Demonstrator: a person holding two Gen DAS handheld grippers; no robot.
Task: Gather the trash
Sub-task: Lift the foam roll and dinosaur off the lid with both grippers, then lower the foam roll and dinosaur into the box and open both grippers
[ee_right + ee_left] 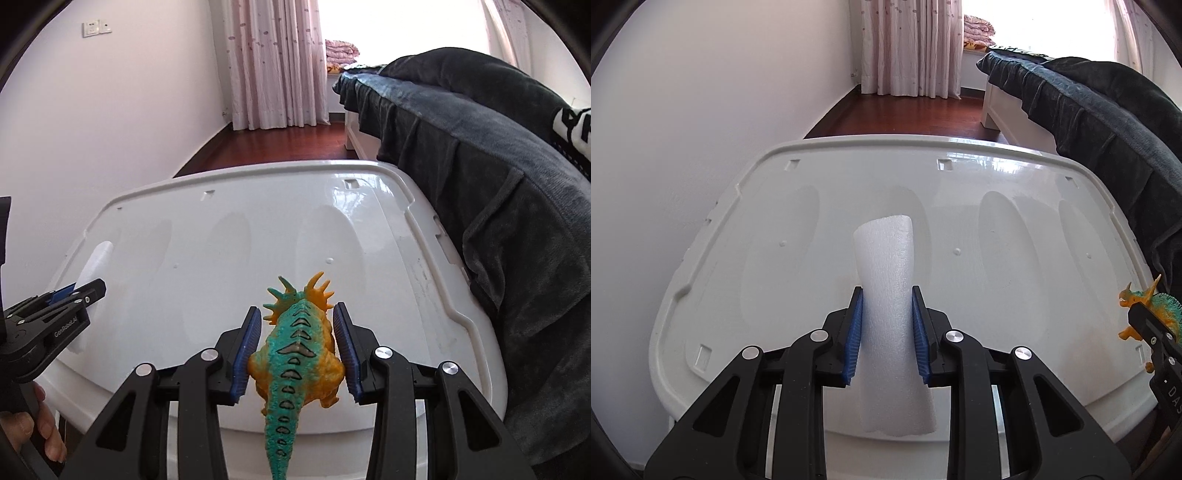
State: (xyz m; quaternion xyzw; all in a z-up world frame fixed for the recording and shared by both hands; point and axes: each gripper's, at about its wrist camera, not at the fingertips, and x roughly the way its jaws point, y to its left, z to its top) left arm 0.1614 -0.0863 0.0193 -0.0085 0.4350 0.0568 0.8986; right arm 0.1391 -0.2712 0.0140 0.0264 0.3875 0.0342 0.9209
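Left wrist view: one white bin lid [997, 229], one foam tube [886, 295], one toy dinosaur [1145, 314] at 3 o'clock. Left gripper [886, 325] angled down, jaws narrow, clamping the tube above the lid. Right gripper [297, 350] angled down, jaws pinching the dinosaur's body.

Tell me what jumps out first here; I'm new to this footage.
The orange and teal toy dinosaur, clamped in the right gripper over the white plastic bin lid. Next, the white foam tube gripped by the left gripper over the same lid, with a dark blanket alongside.
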